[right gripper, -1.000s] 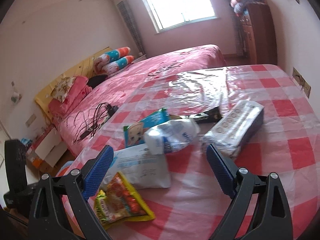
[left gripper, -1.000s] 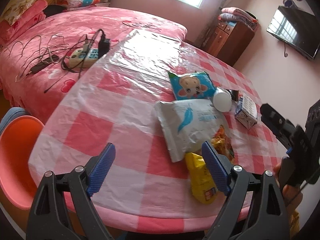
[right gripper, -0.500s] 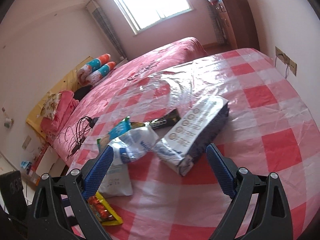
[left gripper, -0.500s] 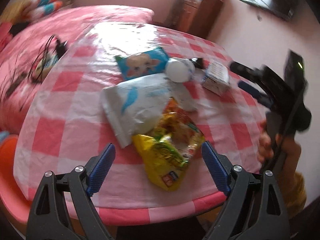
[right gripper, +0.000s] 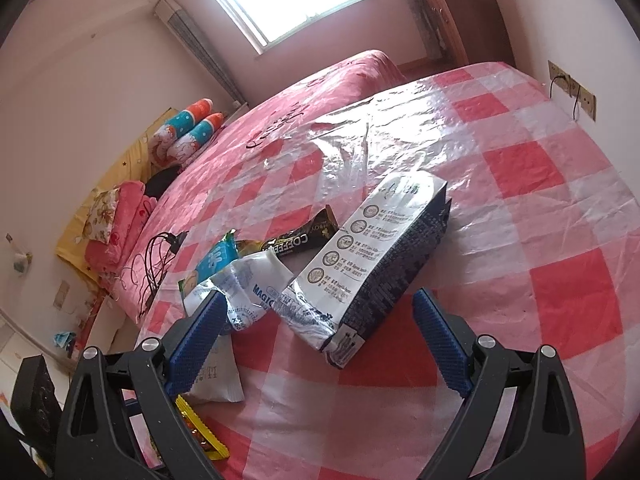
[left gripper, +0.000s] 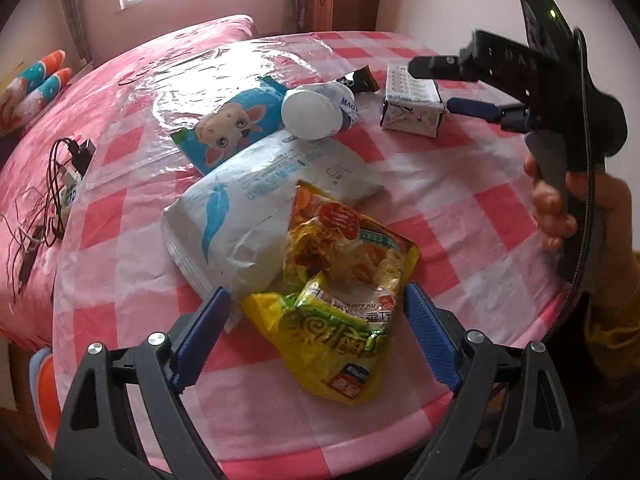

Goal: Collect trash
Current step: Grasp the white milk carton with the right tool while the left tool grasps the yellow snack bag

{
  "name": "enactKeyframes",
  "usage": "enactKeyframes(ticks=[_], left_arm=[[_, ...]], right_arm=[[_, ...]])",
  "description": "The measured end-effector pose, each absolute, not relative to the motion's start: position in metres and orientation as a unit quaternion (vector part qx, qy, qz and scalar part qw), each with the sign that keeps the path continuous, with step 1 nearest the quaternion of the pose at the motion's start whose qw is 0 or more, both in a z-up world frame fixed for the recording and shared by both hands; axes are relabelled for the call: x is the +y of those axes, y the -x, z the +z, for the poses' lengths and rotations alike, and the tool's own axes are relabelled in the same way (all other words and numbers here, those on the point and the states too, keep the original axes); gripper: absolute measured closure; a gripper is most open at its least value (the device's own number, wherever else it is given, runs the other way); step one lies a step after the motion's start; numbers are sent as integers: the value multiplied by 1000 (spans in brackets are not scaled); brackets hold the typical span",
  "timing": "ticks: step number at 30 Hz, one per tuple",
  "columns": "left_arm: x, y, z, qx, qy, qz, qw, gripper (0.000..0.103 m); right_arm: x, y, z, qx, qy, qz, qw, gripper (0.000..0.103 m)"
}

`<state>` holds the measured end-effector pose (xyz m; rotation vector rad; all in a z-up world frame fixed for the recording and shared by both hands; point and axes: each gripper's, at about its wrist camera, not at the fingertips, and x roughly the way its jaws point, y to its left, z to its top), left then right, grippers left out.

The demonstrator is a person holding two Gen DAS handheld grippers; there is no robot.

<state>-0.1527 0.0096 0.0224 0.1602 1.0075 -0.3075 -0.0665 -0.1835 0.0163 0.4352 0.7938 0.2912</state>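
While both tools hang spread and empty, the left gripper (left gripper: 316, 332) brackets the yellow noodle packet (left gripper: 340, 300) at lower centre and the right gripper (right gripper: 316, 340) frames the carton (right gripper: 376, 264) mid-frame; reaching is underway, so closing comes next.

Right gripper (right gripper: 316, 340) gapes wide — carton (right gripper: 376, 256) lies between its fingers.

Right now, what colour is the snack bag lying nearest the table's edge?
Mostly yellow, with green and red print: the snack bag, clearest in the left wrist view.
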Motion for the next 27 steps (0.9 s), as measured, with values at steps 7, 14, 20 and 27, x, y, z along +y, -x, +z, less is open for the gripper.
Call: enactKeyframes(ticks=[7, 14, 20, 27], left_arm=[[7, 139, 22, 468, -84, -131, 870, 15], [7, 120, 20, 456, -68, -118, 880, 15], [13, 104, 19, 444, -42, -107, 889, 18], [19, 84, 18, 430, -10, -92, 898, 23]], right_arm=[[-182, 49, 14, 391, -205, 128, 888, 10], [-176, 34, 9, 398, -194, 112, 889, 10], [-171, 24, 6, 404, -164, 84, 896, 10], [-162, 18, 4, 412, -119, 54, 902, 10]])
